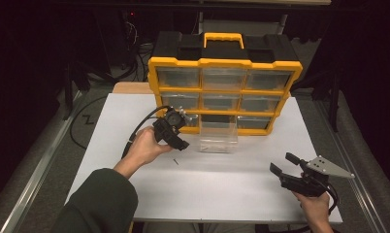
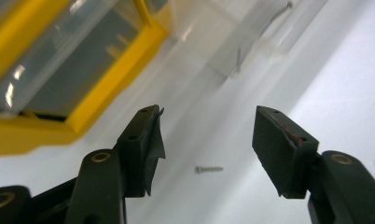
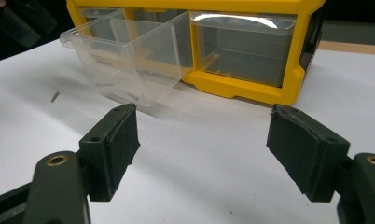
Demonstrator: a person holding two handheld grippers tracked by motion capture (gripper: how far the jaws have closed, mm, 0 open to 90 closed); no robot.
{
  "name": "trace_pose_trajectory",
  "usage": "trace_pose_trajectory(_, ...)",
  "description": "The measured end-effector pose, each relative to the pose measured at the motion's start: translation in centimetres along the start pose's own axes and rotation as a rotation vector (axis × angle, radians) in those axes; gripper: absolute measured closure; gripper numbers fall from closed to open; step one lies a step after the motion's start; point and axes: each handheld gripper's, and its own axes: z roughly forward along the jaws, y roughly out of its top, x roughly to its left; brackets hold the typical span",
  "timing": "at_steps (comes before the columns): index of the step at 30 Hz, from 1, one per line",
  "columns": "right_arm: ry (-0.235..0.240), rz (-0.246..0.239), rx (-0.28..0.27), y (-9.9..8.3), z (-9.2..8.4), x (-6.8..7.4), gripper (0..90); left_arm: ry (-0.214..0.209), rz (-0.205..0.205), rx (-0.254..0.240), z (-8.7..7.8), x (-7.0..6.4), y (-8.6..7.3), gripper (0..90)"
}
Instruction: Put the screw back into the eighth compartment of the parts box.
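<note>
Your left gripper [image 1: 176, 138] hovers low over a lone screw [image 2: 209, 169] on the white counter [image 1: 222, 189], its jaws spread moderately wide with nothing between the pads. In the left gripper view the screw lies flat on the bare surface, between the two jaws and a little beyond their tips. From above it [image 1: 175, 161] sits at about 6 o'clock of that gripper and near 8 o'clock of the clear drawer [image 1: 218, 138], which has been pulled out of the yellow organiser [image 1: 224, 82] and rests in front of its bottom row. A few more small fasteners appear to lie inside the drawer.

Judging by this, the step in hand is picking up the stray screw, probably to drop it into the drawer. Next you would need to lower the jaws so they straddle it and close gently on its thin shank.

Your right gripper [image 1: 284, 167] waits at the counter's 4 o'clock corner, jaws wide apart and empty.
</note>
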Motion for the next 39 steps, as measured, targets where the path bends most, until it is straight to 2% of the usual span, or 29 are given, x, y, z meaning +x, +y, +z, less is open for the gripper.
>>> trace_pose_trajectory(5,-0.004,-0.001,0.006,0.0,0.0,0.0,26.3,-0.014,-0.016,0.029,1.2,0.2,-1.4,42.4)
trace_pose_trajectory(10,-0.005,-0.002,0.005,0.0,0.1,0.1,26.3,-0.024,-0.019,0.053,2.1,0.2,-2.2,42.4)
trace_pose_trajectory(27,-0.005,0.003,0.007,0.0,0.0,0.0,26.3,-0.046,-0.021,0.144,5.0,0.0,-3.0,42.4)
trace_pose_trajectory(39,-0.005,-0.002,0.01,-0.1,0.1,0.0,26.4,-0.055,-0.027,0.211,6.5,0.1,-2.9,48.2)
